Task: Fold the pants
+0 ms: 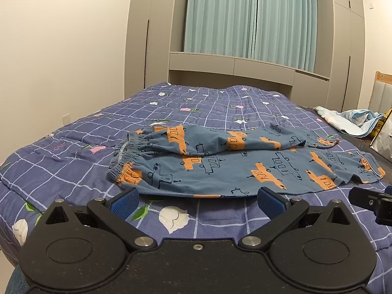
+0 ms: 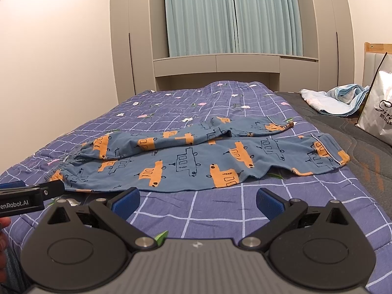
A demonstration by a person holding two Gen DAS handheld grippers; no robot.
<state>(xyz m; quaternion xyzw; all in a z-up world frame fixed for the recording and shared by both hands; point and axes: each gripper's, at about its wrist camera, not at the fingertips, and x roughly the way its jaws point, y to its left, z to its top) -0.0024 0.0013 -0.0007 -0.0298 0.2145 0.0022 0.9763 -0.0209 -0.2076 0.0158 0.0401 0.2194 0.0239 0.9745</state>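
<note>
Blue pants with an orange vehicle print [image 1: 232,164] lie across the bed, waistband at the left, leg cuffs at the right, the far leg bunched against the near one. They also show in the right wrist view [image 2: 196,156]. My left gripper [image 1: 197,202] is open and empty, just before the pants' near hem, toward the waistband end. My right gripper [image 2: 197,202] is open and empty, a little short of the near hem, toward the leg end. The left gripper's tip shows in the right wrist view [image 2: 49,189].
A purple checked quilt with flowers [image 1: 73,147] covers the bed. A crumpled light-blue blanket [image 2: 338,98] and a white paper bag [image 2: 379,107] sit at the right on the grey mattress. A wall, wardrobe and curtains stand behind.
</note>
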